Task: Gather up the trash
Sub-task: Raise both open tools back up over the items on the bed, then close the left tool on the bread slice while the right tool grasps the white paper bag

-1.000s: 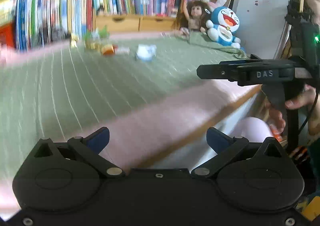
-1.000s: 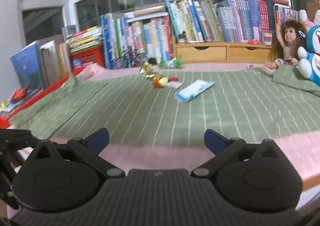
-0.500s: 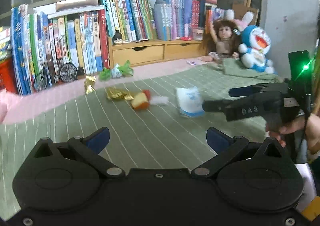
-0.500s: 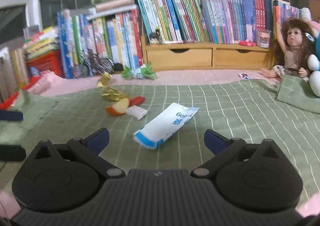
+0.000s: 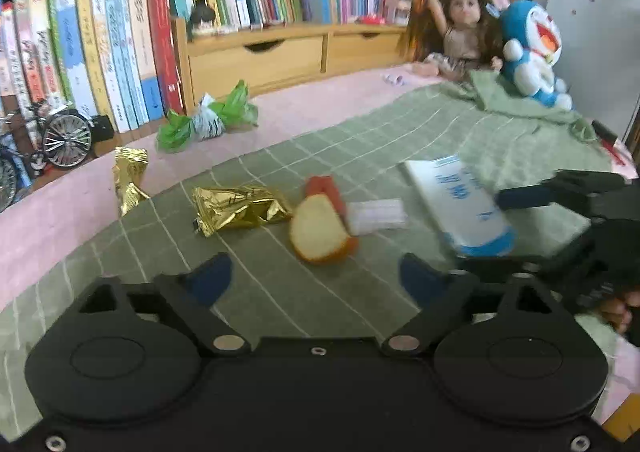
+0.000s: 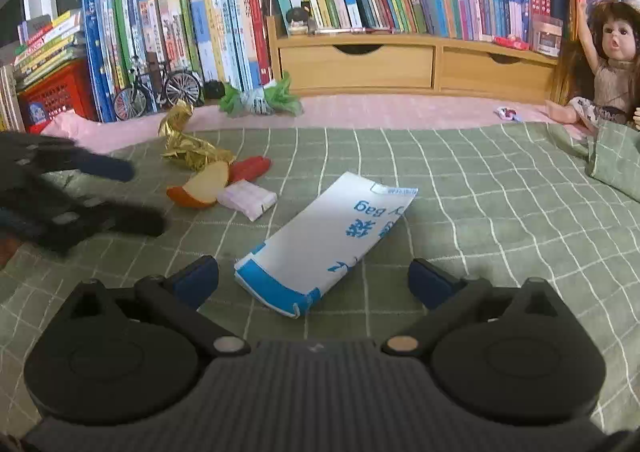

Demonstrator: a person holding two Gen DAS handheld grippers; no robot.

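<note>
On the green checked blanket (image 6: 460, 187) of the bed, the white-and-blue bag (image 6: 332, 240) lies flat, its blue end at about 12 o'clock just ahead of the right hand-held gripper (image 6: 314, 278), whose blue pads stand apart with nothing between them. Half a second ago that bag sat farther up the right wrist view; now it fills the near middle. The left hand-held gripper (image 5: 316, 276) has its jaws just closing partway, still apart and empty. Ahead of it, at 12 o'clock, lies the apple slice (image 5: 318, 230), with the gold wrapper (image 5: 240, 209) at 11 o'clock and the small white packet (image 5: 376, 213) at 1 o'clock. These were small and distant a second ago; now they are close. A second gold wrapper (image 5: 130, 177) and a green wrapper (image 5: 208, 119) rest farther back, near the books (image 5: 132, 35).
</note>
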